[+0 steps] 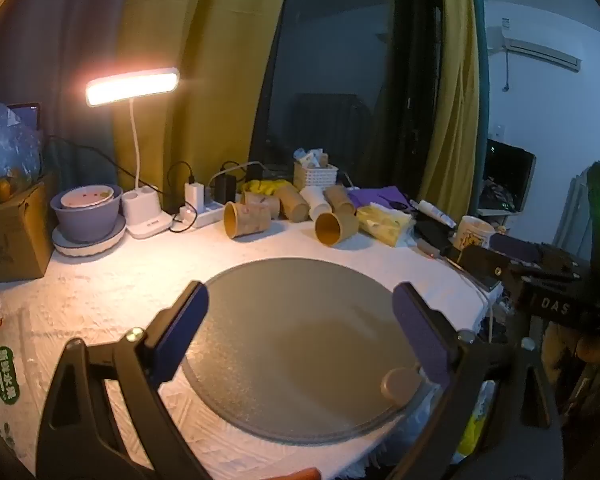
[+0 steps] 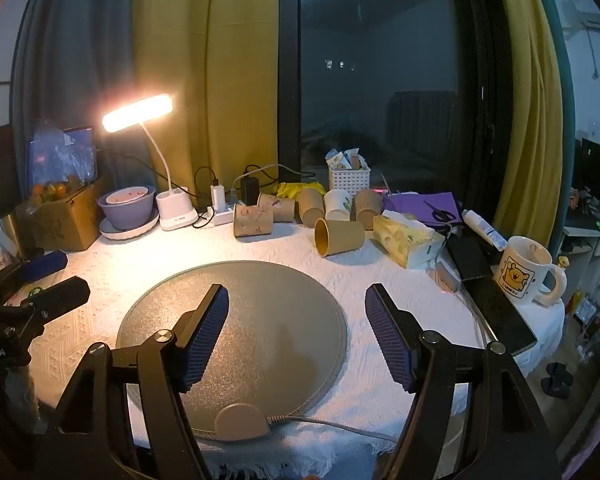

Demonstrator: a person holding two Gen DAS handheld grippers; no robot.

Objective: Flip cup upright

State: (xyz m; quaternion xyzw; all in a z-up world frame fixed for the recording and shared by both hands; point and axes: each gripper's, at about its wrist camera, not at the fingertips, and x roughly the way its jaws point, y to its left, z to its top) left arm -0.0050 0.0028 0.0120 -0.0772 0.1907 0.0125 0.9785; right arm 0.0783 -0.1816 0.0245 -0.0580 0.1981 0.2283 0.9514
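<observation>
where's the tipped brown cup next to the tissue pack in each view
Left wrist: tipped brown cup right of centre, mouth facing the camera, left of the tissue pack.
Right wrist: same cup just above centre, again beside the pack.
Shared landmark: lit desk lamp.

A table is covered by a white textured cloth [image 2: 364, 268]. On the cloth are laid a round grey mat [image 2: 236, 320], several paper cups on their sides [image 2: 338, 236], a tissue pack [image 2: 406, 240], a lit desk lamp [image 2: 174, 208], a power strip [image 2: 222, 216] and a mug [image 2: 526, 272].
</observation>
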